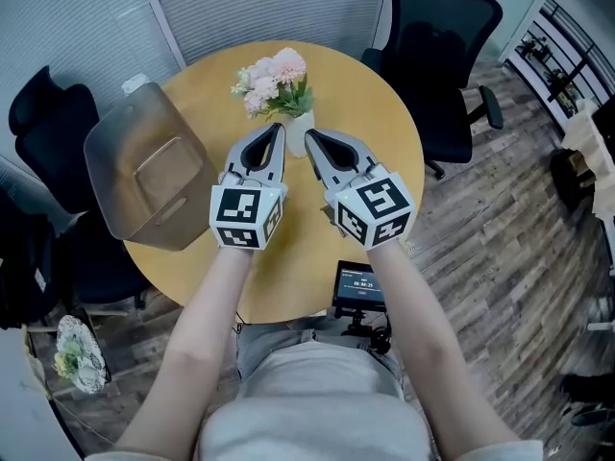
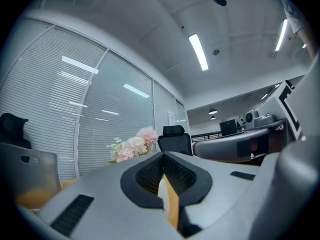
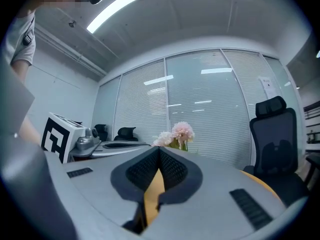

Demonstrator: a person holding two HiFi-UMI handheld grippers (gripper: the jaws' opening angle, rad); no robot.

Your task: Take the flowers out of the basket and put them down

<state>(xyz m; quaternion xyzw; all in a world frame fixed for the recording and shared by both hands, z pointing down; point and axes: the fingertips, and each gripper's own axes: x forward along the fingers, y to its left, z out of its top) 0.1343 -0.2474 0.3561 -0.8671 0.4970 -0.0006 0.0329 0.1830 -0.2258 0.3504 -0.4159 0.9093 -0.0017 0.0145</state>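
A bunch of pink and white flowers (image 1: 276, 81) stands in a small white basket (image 1: 299, 126) near the middle of the round wooden table (image 1: 384, 123). My left gripper (image 1: 279, 128) points at the basket's left side with its tips together and nothing between them. Just to the basket's right, my right gripper (image 1: 309, 135) is shut too, and it holds nothing. Past the closed tips of the left gripper (image 2: 162, 156) the flowers (image 2: 132, 145) show a little ahead. In the right gripper view the flowers (image 3: 175, 135) rise behind the closed right gripper (image 3: 159, 151).
A large translucent plastic container (image 1: 149, 166) lies on the table's left side. Black office chairs (image 1: 442, 46) stand at the far right and at the left (image 1: 43, 133). A small screen device (image 1: 358, 287) sits by the table's near edge.
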